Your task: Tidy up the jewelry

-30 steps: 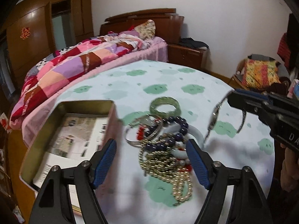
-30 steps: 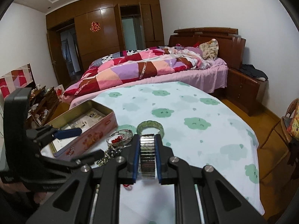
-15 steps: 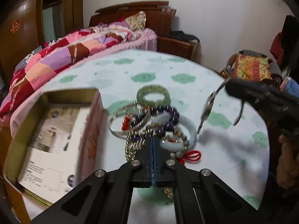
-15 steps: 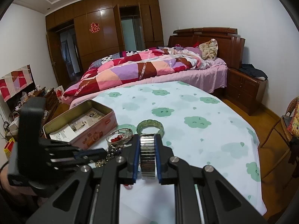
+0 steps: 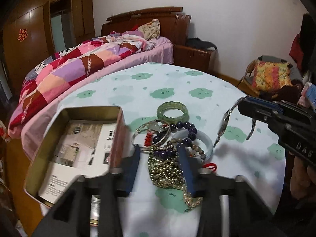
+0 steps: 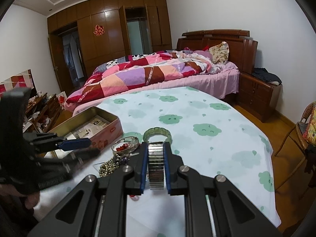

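Left gripper [image 5: 161, 165] jaws opening over the gold bead necklace [image 5: 167, 169], gripping nothing; right gripper [image 6: 156, 164] clamped on the metal watch band [image 6: 156, 167].

- The left gripper [image 5: 160, 164], wide apart a second ago and fully pressed together half a second ago, is opening again; its blue pads [image 5: 184, 169] now straddle the gold bead strand [image 5: 167, 169] in the lower centre of the left wrist view, without pinching it.
- In the right wrist view, the left gripper [image 6: 83, 146] at the left edge shows its blue pads parted, where they sat closed just before.
- The open tin [image 5: 118, 130] sits slightly further right in the left wrist view than half a second ago.
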`<state>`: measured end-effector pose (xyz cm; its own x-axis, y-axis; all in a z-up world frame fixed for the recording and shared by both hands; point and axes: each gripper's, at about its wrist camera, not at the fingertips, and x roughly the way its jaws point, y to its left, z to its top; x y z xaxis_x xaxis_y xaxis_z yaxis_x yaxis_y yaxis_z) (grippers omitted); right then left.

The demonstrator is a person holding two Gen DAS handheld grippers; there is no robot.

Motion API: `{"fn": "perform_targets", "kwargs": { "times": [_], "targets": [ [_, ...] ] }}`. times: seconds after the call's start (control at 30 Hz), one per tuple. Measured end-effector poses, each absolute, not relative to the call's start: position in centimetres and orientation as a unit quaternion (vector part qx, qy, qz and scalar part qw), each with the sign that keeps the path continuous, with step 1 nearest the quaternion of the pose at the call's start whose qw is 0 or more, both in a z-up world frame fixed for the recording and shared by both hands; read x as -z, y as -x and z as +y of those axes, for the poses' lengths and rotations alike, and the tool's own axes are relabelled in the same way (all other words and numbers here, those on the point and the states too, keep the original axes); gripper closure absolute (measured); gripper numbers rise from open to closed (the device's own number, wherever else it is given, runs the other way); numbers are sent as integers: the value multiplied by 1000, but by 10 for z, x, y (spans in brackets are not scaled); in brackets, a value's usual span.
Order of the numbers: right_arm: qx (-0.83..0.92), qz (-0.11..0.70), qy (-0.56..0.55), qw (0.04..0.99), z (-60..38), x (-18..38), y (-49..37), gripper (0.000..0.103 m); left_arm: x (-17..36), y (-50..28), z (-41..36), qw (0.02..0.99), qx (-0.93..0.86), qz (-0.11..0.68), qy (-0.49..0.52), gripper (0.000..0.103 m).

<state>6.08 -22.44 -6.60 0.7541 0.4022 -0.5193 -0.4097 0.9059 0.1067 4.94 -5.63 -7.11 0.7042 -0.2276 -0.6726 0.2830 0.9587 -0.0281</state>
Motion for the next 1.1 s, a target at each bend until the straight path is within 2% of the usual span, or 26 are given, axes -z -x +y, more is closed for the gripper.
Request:
{"fn": "perform_targets", "kwargs": {
  "times": [0.03,0.07,0.1,0.17,0.27,0.33,0.4,0.43,0.73,0.77,0.87,1.1],
  "targets": [
    [-217,275,7,937,-225,66,-61,86,72,-48,-54,922,150,356,-28,60],
    [-216,275,7,937,-225,66,-61,86,72,-48,-53,920,159,359,-20,64],
    [-215,275,6,937,-226,66,-61,86,72,-48,-52,919,161,359,-20,81],
    [-215,276,5,937,-226,66,-61,86,71,-48,-54,918,162,361,-30,93],
    [-215,275,6,937,-226,66,-62,86,70,-45,-58,918,161,361,-38,93],
    [-216,276,6,937,-226,67,-62,86,75,-44,-65,913,155,373,-58,87],
    [-216,276,8,936,-226,68,-62,86,82,-45,-68,910,148,382,-67,66],
    [-217,277,8,936,-225,68,-62,86,86,-46,-69,909,147,385,-68,62],
    [-216,279,7,936,-226,70,-62,86,113,-59,-70,894,161,415,-60,61],
    [-216,278,7,936,-226,70,-62,86,114,-59,-69,892,161,418,-58,61],
    [-216,278,6,936,-226,69,-62,86,119,-59,-70,884,160,433,-69,92],
    [-213,268,6,940,-227,66,-59,86,84,-43,-54,904,159,393,-51,94]
  ]
}}
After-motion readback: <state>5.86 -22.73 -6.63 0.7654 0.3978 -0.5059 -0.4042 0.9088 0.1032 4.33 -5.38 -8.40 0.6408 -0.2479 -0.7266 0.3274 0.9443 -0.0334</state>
